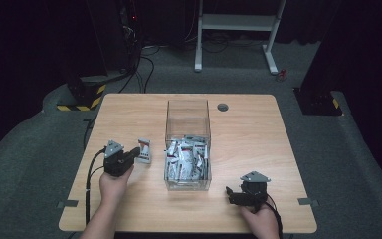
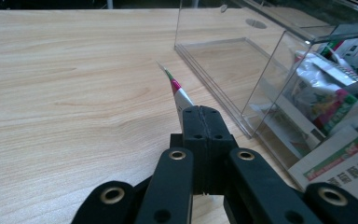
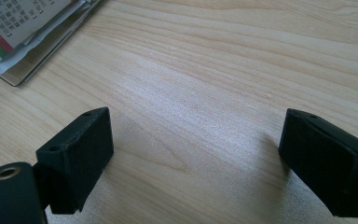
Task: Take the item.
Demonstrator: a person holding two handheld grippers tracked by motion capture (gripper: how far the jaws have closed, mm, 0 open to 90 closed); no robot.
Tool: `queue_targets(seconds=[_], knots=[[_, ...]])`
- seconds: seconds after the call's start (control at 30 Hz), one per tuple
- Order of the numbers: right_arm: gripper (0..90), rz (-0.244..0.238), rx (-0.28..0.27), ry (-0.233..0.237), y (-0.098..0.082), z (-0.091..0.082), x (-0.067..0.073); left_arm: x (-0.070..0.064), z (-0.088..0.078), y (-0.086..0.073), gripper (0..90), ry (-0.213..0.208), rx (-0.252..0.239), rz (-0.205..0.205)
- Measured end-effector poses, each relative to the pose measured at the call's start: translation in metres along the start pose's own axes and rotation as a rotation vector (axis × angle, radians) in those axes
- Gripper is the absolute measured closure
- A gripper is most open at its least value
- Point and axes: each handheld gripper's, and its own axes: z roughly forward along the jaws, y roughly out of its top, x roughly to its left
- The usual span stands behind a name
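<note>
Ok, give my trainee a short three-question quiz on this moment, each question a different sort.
1. True or false: the left tool is shut on a sachet.
2. Multiple choice: the clear box stands A) left of both tools, B) between the two tools, C) off the table.
3. Fill in: the jaws of the right tool stand ____, with bare wood between them.

Key:
1. True: in the left gripper view the jaws meet on the sachet's edge.
2. B: in the high view the box of sachets stands at the table's middle, with a tool on each side.
3. Open.
</note>
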Motion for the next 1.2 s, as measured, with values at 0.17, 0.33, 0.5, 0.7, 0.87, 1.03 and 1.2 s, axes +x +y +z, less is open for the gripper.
queue_targets(seconds=[0.17,0.33,0.5,0.7,0.87,1.03,1.2], knots=[[9.6,0.000,0.000,0.000,0.000,0.000,0.000,0.002,0.004,-0.002,90.0,0.018,0.021,0.015],[9.7,-0.001,0.000,0.001,0.000,0.000,0.000,0.006,0.005,-0.003,89.9,0.043,0.038,0.026],[9.7,-0.003,-0.001,0.000,0.000,0.000,0.000,0.010,0.007,-0.005,89.9,0.061,0.056,0.035],[9.7,-0.004,-0.002,0.000,0.000,0.000,0.000,0.016,0.010,-0.011,89.9,0.078,0.066,0.017],[9.7,-0.003,-0.002,0.000,0.000,0.000,0.000,0.020,0.013,-0.017,89.8,0.080,0.080,0.000],[9.7,-0.004,-0.002,0.000,0.000,0.000,0.000,0.020,0.018,-0.017,89.8,0.067,0.092,-0.016],[9.7,-0.004,-0.002,0.001,0.000,0.000,0.000,0.019,0.024,-0.018,89.7,0.065,0.101,-0.009]])
